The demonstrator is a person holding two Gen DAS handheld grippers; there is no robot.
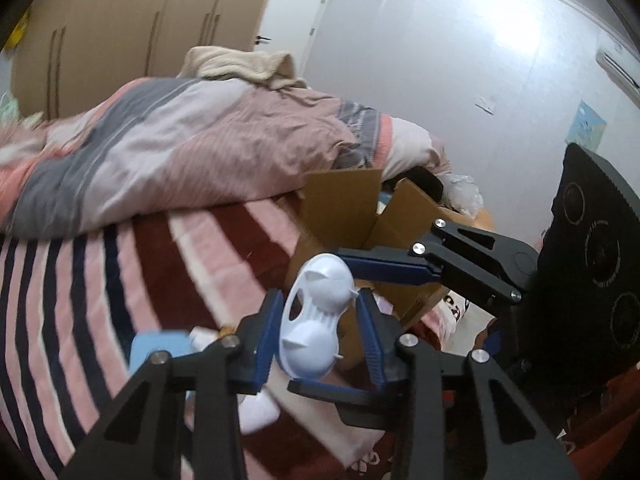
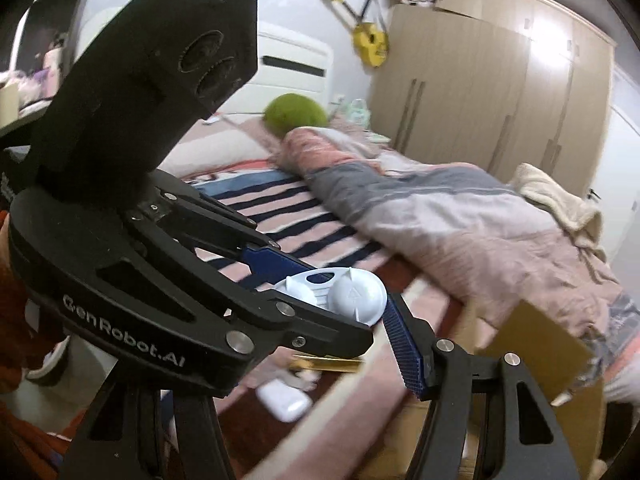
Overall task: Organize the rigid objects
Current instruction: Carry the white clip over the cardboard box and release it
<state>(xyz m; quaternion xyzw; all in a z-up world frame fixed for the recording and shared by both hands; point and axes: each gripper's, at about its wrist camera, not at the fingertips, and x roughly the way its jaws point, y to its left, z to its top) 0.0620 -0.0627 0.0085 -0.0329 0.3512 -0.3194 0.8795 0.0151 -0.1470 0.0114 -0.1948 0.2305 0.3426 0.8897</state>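
Note:
A white plastic double-cup case with cat ears (image 1: 318,316) hangs above the striped bed. My left gripper (image 1: 316,332) has both blue pads against its sides. My right gripper (image 1: 344,324) comes in from the right; its jaws lie above and below the case. In the right wrist view the case (image 2: 344,294) sits between the left gripper's arm and my right blue finger (image 2: 404,348), and my right gripper (image 2: 328,320) looks wide apart around it. An open cardboard box (image 1: 352,216) stands just behind the case.
A pink and grey duvet (image 1: 180,152) lies bunched on the striped blanket (image 1: 100,300). A white earbud case (image 2: 284,398), a gold strip (image 2: 328,362) and a light blue object (image 1: 160,346) lie on the bed below. A green ball (image 2: 296,114) rests near the pillows.

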